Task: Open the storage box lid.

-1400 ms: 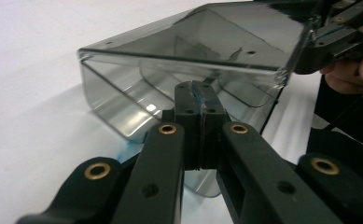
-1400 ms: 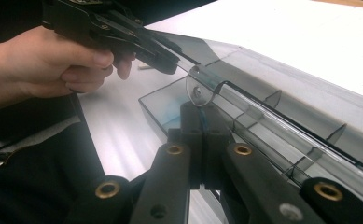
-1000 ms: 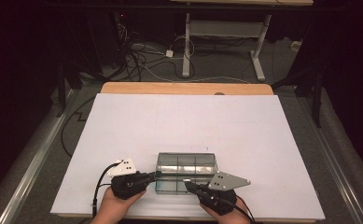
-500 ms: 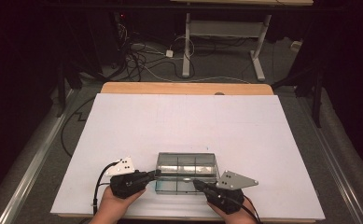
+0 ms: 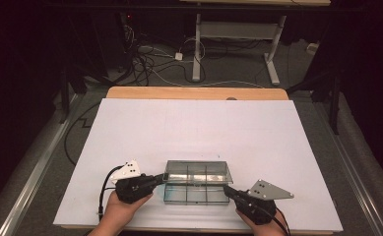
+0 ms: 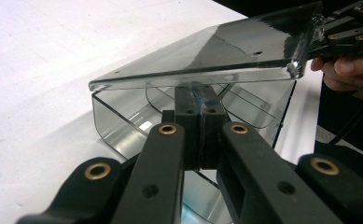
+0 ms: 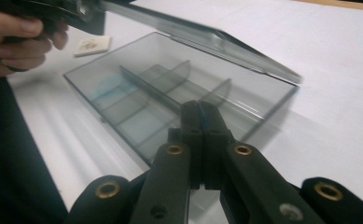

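A clear plastic box (image 5: 196,192) with inner dividers lies near the front edge of the white table (image 5: 194,128). Its hinged lid (image 5: 197,171) stands partly raised. My left gripper (image 5: 160,178) is shut at the box's left side. In the left gripper view its closed tips (image 6: 198,100) sit just under the tilted lid (image 6: 226,51), above the box's wall (image 6: 118,121). My right gripper (image 5: 227,189) is shut by the box's right front corner. In the right gripper view its tips (image 7: 199,109) point at the compartments (image 7: 137,107) below the lid (image 7: 207,39).
A small pale square piece (image 7: 93,45) lies on the table beside the box. A wooden strip (image 5: 194,92) borders the table's far side. Beyond it are floor cables (image 5: 149,59) and a white desk frame (image 5: 233,34). Metal rails run along both sides.
The right gripper has slid to the right, away from the box's front middle toward its right corner. The left gripper and the raised lid have stayed put.
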Demonstrator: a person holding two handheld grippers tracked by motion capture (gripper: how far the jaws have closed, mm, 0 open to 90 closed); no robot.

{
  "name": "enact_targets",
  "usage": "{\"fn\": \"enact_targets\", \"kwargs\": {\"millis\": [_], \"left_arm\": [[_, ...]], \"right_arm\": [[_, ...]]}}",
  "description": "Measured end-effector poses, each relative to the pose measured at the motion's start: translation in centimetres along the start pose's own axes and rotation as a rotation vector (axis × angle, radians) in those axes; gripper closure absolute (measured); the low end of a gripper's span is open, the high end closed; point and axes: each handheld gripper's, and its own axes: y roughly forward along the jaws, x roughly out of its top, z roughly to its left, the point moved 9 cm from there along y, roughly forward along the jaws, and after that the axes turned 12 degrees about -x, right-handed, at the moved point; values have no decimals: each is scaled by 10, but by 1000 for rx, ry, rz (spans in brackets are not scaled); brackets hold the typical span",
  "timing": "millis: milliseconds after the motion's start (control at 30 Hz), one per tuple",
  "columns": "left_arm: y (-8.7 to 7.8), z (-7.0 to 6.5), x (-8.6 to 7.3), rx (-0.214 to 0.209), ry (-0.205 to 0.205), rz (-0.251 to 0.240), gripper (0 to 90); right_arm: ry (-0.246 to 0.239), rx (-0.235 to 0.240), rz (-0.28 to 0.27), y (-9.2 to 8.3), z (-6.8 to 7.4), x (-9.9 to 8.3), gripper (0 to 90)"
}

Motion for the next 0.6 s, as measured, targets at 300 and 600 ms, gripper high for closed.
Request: {"fn": "enact_targets", "kwargs": {"millis": [300, 600], "left_arm": [[1, 4, 5, -5, 0, -13, 876], [1, 4, 5, -4, 17, -6, 876]], "right_arm": [[47, -75, 3, -10, -29, -10, 900], [97, -143, 18, -4, -51, -16, 900]]}}
